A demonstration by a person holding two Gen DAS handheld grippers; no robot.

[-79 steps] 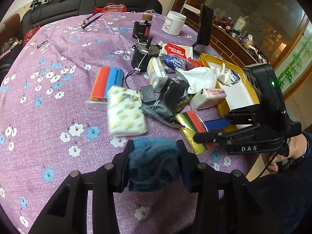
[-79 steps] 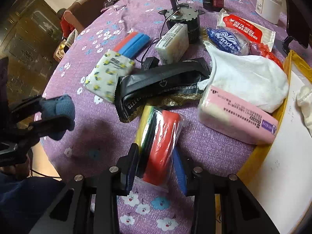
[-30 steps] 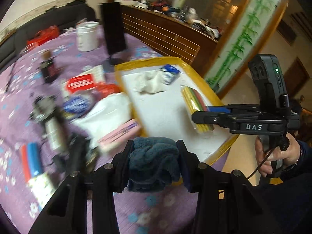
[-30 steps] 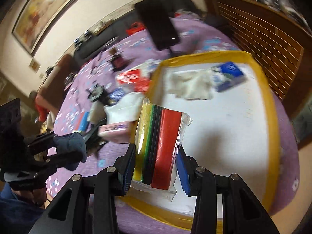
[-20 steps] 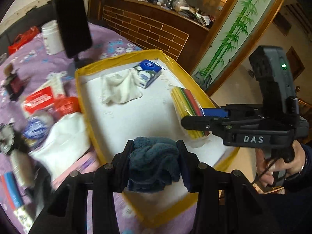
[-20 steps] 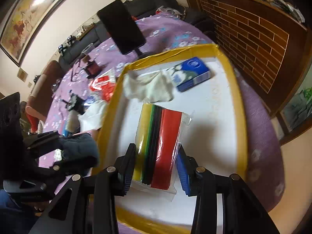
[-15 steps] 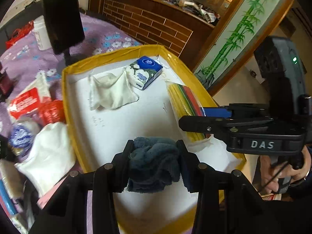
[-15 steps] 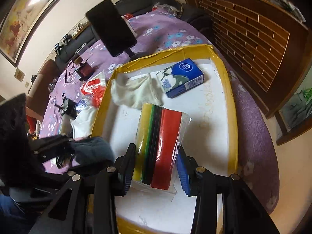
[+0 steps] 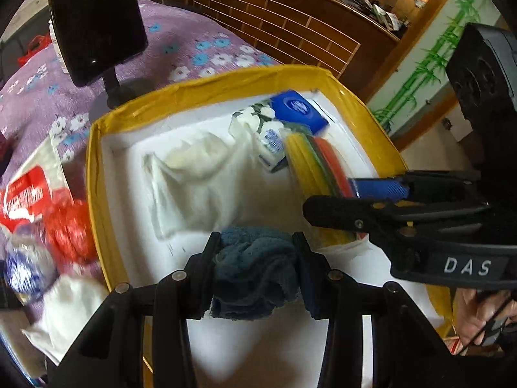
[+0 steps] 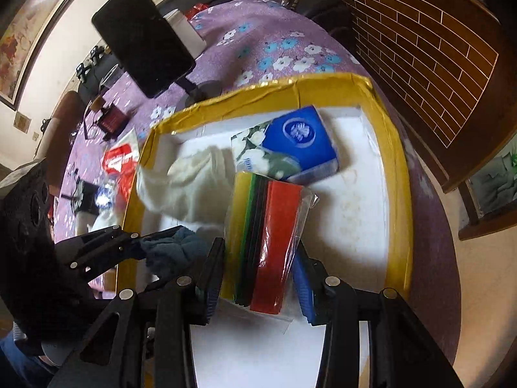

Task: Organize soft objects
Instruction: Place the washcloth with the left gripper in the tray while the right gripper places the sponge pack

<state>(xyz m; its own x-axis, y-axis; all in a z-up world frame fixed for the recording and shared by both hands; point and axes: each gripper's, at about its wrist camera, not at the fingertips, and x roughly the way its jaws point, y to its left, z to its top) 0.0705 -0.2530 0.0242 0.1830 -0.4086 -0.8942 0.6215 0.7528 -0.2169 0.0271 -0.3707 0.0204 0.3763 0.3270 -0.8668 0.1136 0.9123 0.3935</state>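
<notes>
My left gripper (image 9: 257,270) is shut on a dark blue towel (image 9: 255,274) and holds it over the yellow-rimmed white tray (image 9: 97,168). My right gripper (image 10: 258,274) is shut on a clear pack of colored sponges (image 10: 265,236), yellow, green, black and red, low over the tray (image 10: 394,174). In the left wrist view the right gripper (image 9: 362,194) and sponge pack (image 9: 316,168) sit at the right. In the right wrist view the towel (image 10: 174,252) shows at the left. A white cloth (image 9: 197,187) and a blue tissue pack (image 10: 290,145) lie in the tray.
A black phone on a stand (image 9: 97,22) stands on the purple flowered tablecloth (image 9: 181,42) behind the tray. Red packets (image 9: 29,194), a blue-white pack (image 9: 22,268) and a white cloth (image 9: 64,310) lie left of the tray. A brick-pattern wooden cabinet (image 10: 420,42) is beyond the table.
Both grippers carried their loads from the cluttered tabletop over to the tray and moved lower and further in. The towel and sponge pack stay gripped.
</notes>
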